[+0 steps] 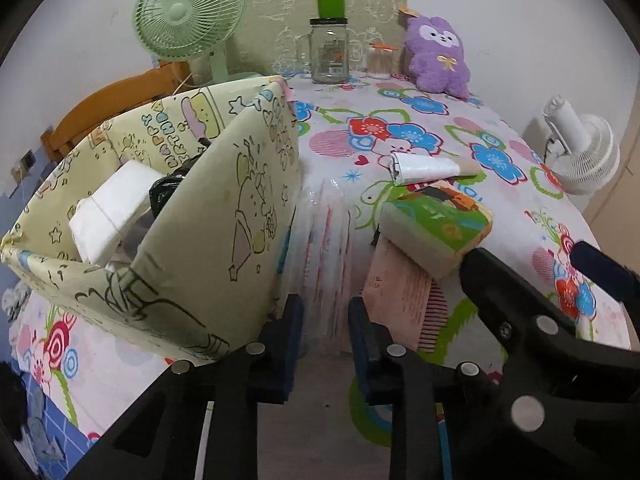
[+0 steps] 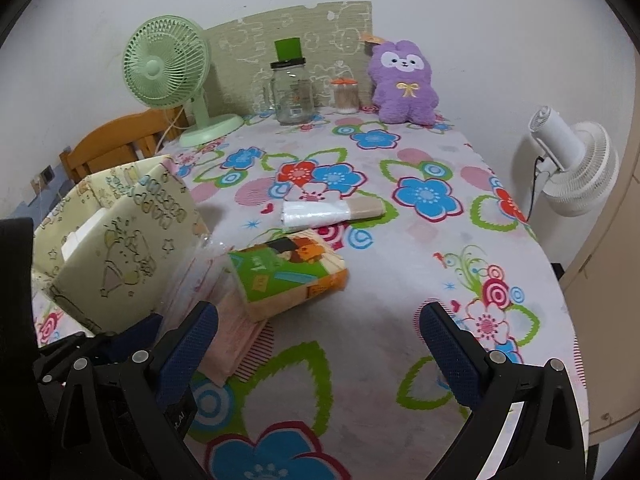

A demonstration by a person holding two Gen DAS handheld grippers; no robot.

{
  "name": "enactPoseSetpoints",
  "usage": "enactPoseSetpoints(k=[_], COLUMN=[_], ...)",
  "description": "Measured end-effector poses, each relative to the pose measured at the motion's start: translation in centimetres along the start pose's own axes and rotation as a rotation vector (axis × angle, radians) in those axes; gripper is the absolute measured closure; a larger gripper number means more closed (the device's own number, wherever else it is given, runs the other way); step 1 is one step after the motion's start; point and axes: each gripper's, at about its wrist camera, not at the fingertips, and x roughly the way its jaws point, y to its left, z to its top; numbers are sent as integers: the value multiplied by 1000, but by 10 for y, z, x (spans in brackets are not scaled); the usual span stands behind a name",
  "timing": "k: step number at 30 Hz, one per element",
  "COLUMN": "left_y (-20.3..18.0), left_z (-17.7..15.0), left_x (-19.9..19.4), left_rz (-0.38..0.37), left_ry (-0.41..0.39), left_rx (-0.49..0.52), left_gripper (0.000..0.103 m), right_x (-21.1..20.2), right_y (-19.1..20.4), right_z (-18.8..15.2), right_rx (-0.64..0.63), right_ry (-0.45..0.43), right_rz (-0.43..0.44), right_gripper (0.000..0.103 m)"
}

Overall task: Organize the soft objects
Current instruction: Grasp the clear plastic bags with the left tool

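Observation:
My left gripper (image 1: 324, 344) is narrowed on the near end of a clear plastic pack (image 1: 324, 240) with pink stripes, which leans against a pale yellow fabric box (image 1: 224, 208). Both pads touch the pack's sides. Inside the box lie a white tissue pack (image 1: 112, 208) and a black bag (image 1: 168, 188). A green tissue pack (image 2: 288, 276) rests partly on a pink pack (image 2: 236, 340) just right of the clear one. My right gripper (image 2: 320, 340) hangs open over bare tablecloth, with its left finger beside the pink pack. A purple plush (image 2: 404, 84) sits at the table's back.
A roll of white plastic bags (image 2: 328, 210) lies mid-table. At the back stand a green fan (image 2: 168, 72), a glass jar (image 2: 292, 92) and a cotton-swab tub (image 2: 346, 98). A white fan (image 2: 576, 164) stands off the right edge, and a wooden chair (image 2: 112, 144) is at the left.

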Motion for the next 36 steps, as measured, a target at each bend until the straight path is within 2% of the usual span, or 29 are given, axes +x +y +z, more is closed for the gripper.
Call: enactPoseSetpoints(k=[3, 7, 20, 29, 36], left_y=[3, 6, -7, -19, -22], left_z=[-2, -4, -1, 14, 21], left_x=[-1, -3, -6, 5, 11], left_rz=[-4, -20, -136, -138, -126], left_ry=[4, 4, 7, 15, 22], left_rx=[15, 26, 54, 54, 48], left_gripper=[89, 93, 95, 95, 95], right_x=[2, 6, 19, 32, 47], right_y=[5, 11, 9, -8, -14], right_z=[0, -1, 6, 21, 23], right_rx=[-4, -6, -26, -28, -27], right_ry=[9, 25, 24, 11, 50], right_rz=[6, 16, -10, -42, -20], right_gripper=[1, 1, 1, 1, 13])
